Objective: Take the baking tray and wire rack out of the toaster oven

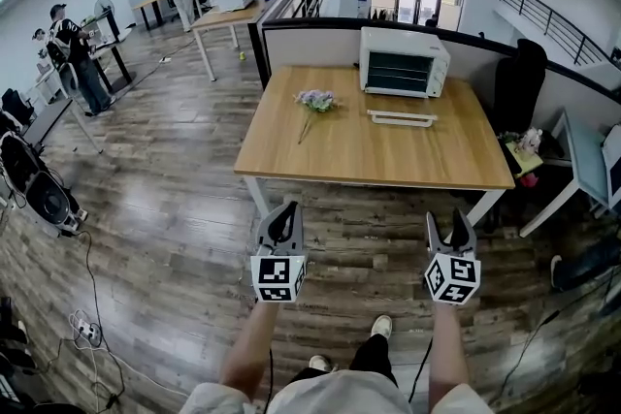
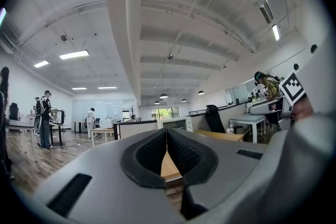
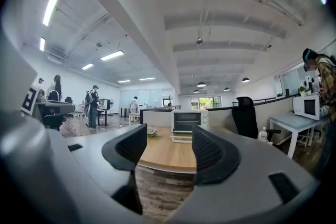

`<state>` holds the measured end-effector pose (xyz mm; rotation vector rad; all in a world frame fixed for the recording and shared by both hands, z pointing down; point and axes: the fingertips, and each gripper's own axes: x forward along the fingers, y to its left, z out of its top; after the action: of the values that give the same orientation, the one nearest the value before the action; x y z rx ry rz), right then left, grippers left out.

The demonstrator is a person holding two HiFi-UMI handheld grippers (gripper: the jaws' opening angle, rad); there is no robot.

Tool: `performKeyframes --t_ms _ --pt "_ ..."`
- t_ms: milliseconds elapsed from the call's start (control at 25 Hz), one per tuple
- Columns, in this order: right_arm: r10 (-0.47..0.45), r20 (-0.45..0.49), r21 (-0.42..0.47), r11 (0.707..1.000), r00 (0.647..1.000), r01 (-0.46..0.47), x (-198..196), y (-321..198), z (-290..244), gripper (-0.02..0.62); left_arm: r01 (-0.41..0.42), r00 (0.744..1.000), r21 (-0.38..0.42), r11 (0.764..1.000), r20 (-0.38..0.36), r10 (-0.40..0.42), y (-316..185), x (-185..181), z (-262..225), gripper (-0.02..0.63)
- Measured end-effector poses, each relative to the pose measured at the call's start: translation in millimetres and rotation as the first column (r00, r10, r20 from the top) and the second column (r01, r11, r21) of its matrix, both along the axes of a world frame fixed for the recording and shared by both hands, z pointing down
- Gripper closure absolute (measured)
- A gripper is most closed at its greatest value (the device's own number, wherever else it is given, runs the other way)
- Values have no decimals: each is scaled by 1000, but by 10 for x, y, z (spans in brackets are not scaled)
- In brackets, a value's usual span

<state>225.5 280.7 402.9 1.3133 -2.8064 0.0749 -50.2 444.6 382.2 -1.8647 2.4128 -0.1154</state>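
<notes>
White toaster oven [image 1: 405,61]; upright on table [image 1: 369,155]

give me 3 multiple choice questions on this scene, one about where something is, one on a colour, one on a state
1. Where on the table does the toaster oven stand?
A) at the near edge
B) at the far edge, by the partition
C) at the left corner

2. The oven's casing is:
A) black
B) red
C) white

3. The right gripper has its jaws:
A) apart, with nothing between them
B) shut together
C) shut on a cloth

Answers:
1 B, the oven stands on the far side of the table, against the partition.
2 C, its casing is white around a dark door.
3 A, the right gripper view shows a clear gap between the jaws, with only the distant table beyond.
</notes>
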Motion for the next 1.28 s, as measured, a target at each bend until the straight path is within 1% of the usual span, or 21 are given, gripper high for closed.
performKeyframes --t_ms 120,280,440,680,840,1280 --pt "-4 1 -26 1000 1000 4 -20 -168 118 332 3 1000 -19 1000 -6 -3 -138 22 108 589" --pt "-5 1 -59 998 1000 5 16 -446 258 333 -21 1000 -37 999 -8 21 -430 126 296 589" --pt "-19 -7 -80 997 1000 18 15 -771 404 333 -4 1000 -45 999 -14 3 -741 152 445 588" --pt "-26 -3 -112 993 1000 25 98 -1371 609 348 -2 1000 -75 997 -19 1 -1405 253 591 588" --pt "-29 7 -132 991 1000 30 189 -1778 652 347 -12 1000 -96 995 -17 10 -1856 375 604 588" --pt "-50 36 -148 987 998 55 435 -2782 631 347 -23 1000 -95 995 -18 22 -2958 684 487 588"
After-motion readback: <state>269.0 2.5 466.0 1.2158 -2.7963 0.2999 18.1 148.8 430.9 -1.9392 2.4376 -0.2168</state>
